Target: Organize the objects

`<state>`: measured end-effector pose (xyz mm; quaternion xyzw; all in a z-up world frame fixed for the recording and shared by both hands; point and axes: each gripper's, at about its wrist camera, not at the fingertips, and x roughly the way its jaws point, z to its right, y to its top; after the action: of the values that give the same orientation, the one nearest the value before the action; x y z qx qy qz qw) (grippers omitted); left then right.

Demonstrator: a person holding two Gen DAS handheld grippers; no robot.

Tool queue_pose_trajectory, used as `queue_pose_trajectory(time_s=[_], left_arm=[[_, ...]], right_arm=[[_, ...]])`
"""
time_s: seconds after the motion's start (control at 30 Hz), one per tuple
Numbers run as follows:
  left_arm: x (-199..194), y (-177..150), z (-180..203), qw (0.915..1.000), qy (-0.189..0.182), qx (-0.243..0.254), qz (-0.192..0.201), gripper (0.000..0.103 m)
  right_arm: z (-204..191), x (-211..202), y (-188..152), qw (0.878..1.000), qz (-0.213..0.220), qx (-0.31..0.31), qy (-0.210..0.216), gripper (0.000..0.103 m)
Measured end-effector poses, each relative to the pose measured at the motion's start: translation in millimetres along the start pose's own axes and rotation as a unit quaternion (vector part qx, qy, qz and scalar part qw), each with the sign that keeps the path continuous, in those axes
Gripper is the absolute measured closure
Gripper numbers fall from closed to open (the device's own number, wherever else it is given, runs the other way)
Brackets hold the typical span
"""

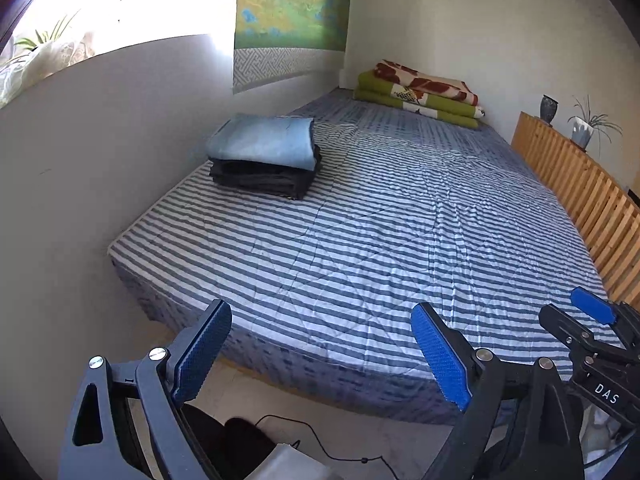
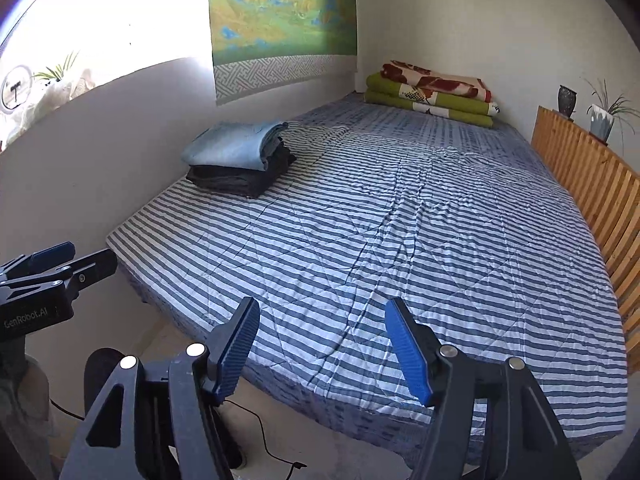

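Folded clothes (image 1: 264, 156) — a pale blue denim piece stacked on darker, charcoal-coloured garments — sit on the far left part of the blue-and-white striped quilted bedspread (image 1: 380, 232), close to the plain white wall (image 1: 100, 152) and well apart from both grippers. At the bed's far end, against the back wall, lies a second pile: folded green blankets topped by a red-and-cream patterned blanket (image 1: 424, 90). The left gripper (image 1: 324, 356), with its blue ribbed pads, hangs over the near edge of the bed with its jaws spread wide and nothing between them; the right gripper (image 2: 324, 354) is likewise released, its jaws parted less widely over the striped cover and empty. Each view catches the other tool at its margin: the left wrist view shows the right gripper's black body lettered "DAS" at the lower right, while the right wrist view shows the left one at the left edge with other lettering on its side. Only the right wrist view takes in a round ring-shaped object (image 2: 16, 88) by the bright window (image 2: 100, 20). Both show the green-and-yellow landscape wall hanging (image 1: 292, 4), the slatted wooden board (image 1: 580, 184) along the bed's right side, a dark vase (image 1: 548, 108), a potted spindly plant (image 1: 584, 128) and a thin black cable (image 1: 320, 444) on the pale floor.
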<state>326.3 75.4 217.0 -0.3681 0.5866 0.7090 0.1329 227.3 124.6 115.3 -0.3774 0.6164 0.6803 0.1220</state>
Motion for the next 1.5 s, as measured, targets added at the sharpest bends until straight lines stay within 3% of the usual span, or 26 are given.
queue_pose_trajectory(time_s=[0.23, 0.77, 1.5], left_arm=[[14, 5, 0, 1.0, 0.001, 0.006, -0.005, 0.01], [21, 8, 17, 0.9994, -0.028, 0.019, -0.008, 0.009], [21, 1, 6, 0.9995, -0.026, 0.015, -0.008, 0.009]], right_arm=[[3, 16, -2, 1.0, -0.009, -0.007, -0.01, 0.04], [7, 9, -4, 1.0, -0.008, 0.007, -0.029, 0.039], [3, 3, -9, 1.0, -0.01, 0.006, -0.026, 0.036]])
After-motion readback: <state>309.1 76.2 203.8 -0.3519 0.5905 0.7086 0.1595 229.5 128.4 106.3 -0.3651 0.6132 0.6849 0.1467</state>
